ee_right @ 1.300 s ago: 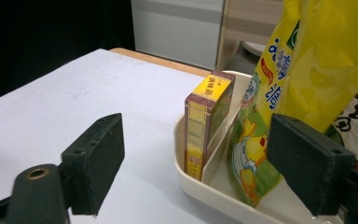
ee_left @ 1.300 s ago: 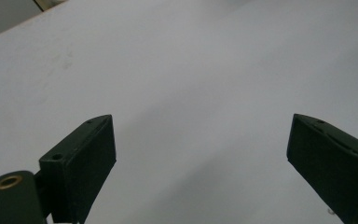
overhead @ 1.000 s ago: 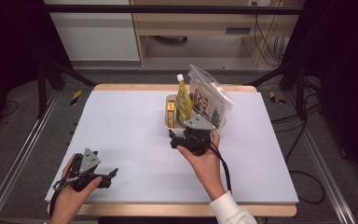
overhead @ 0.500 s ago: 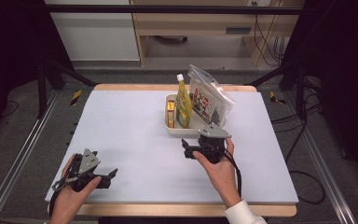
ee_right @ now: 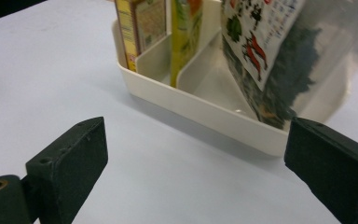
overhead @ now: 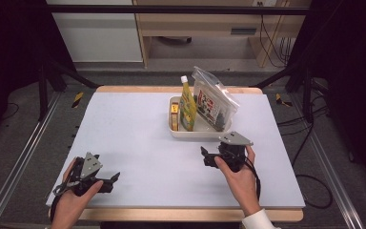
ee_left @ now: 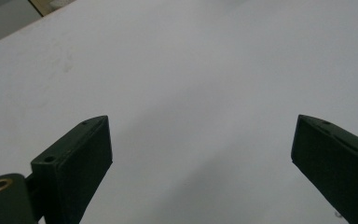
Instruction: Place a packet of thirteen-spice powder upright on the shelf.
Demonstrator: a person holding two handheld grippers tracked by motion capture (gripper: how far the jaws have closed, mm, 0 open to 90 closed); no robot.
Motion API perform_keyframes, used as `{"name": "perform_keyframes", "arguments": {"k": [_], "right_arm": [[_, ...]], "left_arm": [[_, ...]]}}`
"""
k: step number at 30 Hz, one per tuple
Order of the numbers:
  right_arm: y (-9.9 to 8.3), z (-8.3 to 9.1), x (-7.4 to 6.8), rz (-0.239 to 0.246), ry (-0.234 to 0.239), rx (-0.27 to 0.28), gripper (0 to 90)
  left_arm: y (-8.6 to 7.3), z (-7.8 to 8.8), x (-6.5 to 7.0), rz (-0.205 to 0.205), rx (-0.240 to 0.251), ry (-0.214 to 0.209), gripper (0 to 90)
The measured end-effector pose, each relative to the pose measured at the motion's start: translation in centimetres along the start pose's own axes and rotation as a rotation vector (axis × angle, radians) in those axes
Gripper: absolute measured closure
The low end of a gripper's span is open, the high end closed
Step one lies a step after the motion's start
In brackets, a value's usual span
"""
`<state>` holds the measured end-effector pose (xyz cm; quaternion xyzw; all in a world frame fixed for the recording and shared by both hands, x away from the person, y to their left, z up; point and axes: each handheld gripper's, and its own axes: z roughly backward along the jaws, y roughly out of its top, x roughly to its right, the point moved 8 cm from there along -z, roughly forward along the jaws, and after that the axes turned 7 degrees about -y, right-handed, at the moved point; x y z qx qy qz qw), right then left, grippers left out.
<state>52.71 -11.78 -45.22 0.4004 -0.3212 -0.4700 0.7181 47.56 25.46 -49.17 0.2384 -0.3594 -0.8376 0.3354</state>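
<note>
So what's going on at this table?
A person sits at a white table with a two-jaw gripper in each hand. The right gripper is open and empty, just in front of a cream divided tray that holds a small box, a yellow-green pouch and a clear zip bag, all standing upright. The left gripper is open too, resting near the table's front corner.

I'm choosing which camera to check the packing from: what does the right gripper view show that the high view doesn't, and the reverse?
Right gripper view alone: the cream plastic tray's inner dividers and bare floor up close. High view alone: both hands, the left gripper and the right gripper, with the pale table. Shared: the cream divided tray, the small yellow carton, the yellow-green pouch and the clear printed bag, which leans.
</note>
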Motion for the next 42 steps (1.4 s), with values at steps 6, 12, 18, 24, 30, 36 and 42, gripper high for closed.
{"name": "perform_keyframes", "arguments": {"k": [6, 12, 18, 24, 30, 36, 42], "right_arm": [[-1.4, 0.6, 1.7, -0.017, -0.021, -0.017, 6.7], [-2.8, 0.9, 3.6, -0.040, -0.045, -0.039, 7.6], [-3.9, 0.8, 5.3, -0.064, -0.063, -0.053, 8.1], [-4.7, 0.6, 6.5, -0.077, -0.078, -0.058, 8.5], [-5.7, 0.4, 7.5, -0.069, -0.090, -0.072, 8.5], [-7.3, 0.0, 8.3, -0.077, -0.099, -0.110, 8.6], [-8.3, -0.2, 8.7, -0.095, -0.110, -0.154, 7.4]], "left_arm": [[-0.1, 0.0, -0.2, 0.008, 0.001, 0.009, 5.0], [-0.1, 0.0, -0.3, -0.003, -0.003, 0.017, 5.1], [-0.2, 0.0, -0.4, -0.011, -0.004, 0.026, 5.1], [-0.2, 0.0, -0.5, -0.009, -0.004, 0.032, 5.2], [-0.4, 0.0, -0.7, -0.001, -0.012, 0.038, 5.3], [-0.7, 0.0, -0.9, 0.004, -0.031, 0.045, 5.5], [-0.7, -0.1, -1.0, 0.012, -0.034, 0.045, 5.6]]}}
